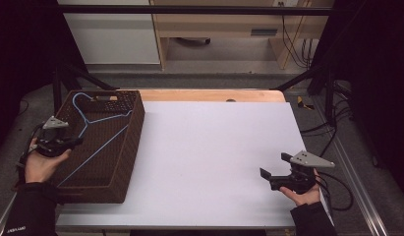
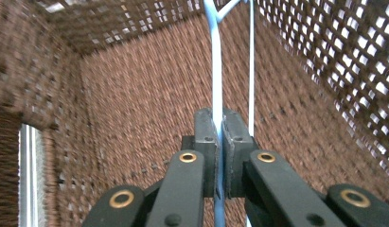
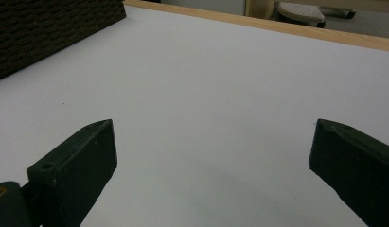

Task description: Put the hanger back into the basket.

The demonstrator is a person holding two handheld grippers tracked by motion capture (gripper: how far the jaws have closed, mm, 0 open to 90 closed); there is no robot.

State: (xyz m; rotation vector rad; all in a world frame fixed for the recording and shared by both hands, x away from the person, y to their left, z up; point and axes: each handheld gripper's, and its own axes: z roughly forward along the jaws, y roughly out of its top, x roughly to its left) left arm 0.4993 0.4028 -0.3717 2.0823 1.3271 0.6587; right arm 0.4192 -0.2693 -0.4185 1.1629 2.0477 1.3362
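A deep rectangular basket (image 1: 132, 142) of dark brown woven wicker, its walls pierced with an open lattice near the rim, sits along the left edge of the tabletop (image 1: 209, 157). Inside it lies a thin light-blue wire hanger (image 1: 94, 119), hook toward the far end, its long arm slanting down to the near left corner. The left gripper (image 1: 74, 142), held in a hand at the basket's left wall, reaches over the rim; in the left gripper view its jaws are pressed together on the blue wire (image 2: 216, 71), which runs straight up between the pads.

The tabletop is a smooth matte white sheet with a pale wooden strip (image 1: 209, 95) along its far edge. Beyond it are a grey floor, light wooden furniture and dark frame bars.

The right gripper (image 1: 274, 170) hovers near the tabletop's right near corner, its black blocky jaws spread wide, holding nothing.
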